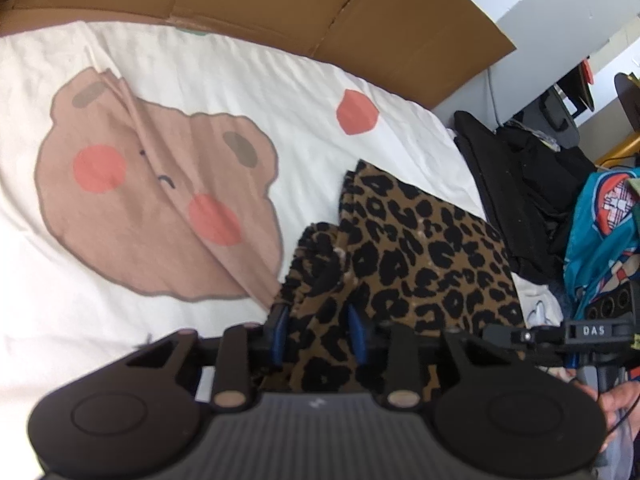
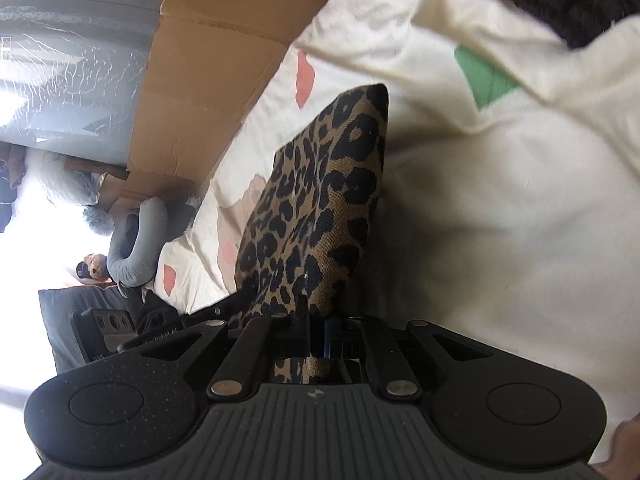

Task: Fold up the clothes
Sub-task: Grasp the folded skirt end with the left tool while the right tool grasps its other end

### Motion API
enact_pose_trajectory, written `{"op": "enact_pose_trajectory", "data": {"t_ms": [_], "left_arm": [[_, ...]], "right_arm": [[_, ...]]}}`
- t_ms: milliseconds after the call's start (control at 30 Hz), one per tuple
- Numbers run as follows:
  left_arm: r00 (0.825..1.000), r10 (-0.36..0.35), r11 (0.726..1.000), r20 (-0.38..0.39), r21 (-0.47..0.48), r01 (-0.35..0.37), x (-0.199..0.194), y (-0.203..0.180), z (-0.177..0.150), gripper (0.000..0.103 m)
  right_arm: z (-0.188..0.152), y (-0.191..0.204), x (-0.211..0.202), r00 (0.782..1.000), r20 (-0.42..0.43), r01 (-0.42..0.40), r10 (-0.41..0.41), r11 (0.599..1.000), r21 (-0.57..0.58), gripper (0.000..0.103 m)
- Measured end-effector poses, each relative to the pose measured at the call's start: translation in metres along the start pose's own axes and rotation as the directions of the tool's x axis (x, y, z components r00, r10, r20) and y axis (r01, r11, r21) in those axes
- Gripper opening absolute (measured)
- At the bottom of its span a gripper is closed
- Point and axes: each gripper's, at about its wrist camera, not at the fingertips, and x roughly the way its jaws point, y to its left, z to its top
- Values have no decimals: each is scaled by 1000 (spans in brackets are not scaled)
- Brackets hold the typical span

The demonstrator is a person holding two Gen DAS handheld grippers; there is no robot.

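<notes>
A leopard-print garment (image 1: 424,248) lies partly folded on the white bedsheet (image 1: 200,72), towards its right side. My left gripper (image 1: 318,322) has its blue-padded fingers (image 1: 280,326) closed on a bunched near edge of the garment. In the right wrist view the same garment (image 2: 320,192) stretches away from my right gripper (image 2: 316,320), whose jaws are pressed together on its near corner. The right gripper's body (image 1: 592,330) shows at the right edge of the left wrist view, held by a hand (image 1: 616,404).
The sheet carries a brown bear print (image 1: 160,200) and a red spot (image 1: 356,112). Cardboard (image 1: 320,8) lines the far side of the bed. Black clothes (image 1: 520,184) and a blue patterned item (image 1: 600,232) pile up at the right. A grey neck pillow (image 2: 136,240) lies farther off.
</notes>
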Motion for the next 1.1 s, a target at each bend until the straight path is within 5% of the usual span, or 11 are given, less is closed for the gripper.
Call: {"op": "enact_pose_trajectory", "data": {"t_ms": [467,567,633,1100], "left_arm": [[999,-30,1000,-18,-10,30,10,-20,3,30],[999,-35,999,-21,-9,35,12,-24,4,40],[999,-40,999,-18,-21,39,13,-23,8,57],[992,-99,994,-71,-54,96,46,-18,23,69]], "right_arm": [[19,-15,-30,998,31,61,-60,998,-6,4],[18,-19,-29,997,30,68,-68,998,4,4],[18,-20,-27,997,28,72,-72,997,5,4],[18,-23,-22,997,19,73,-74,997,14,4]]}}
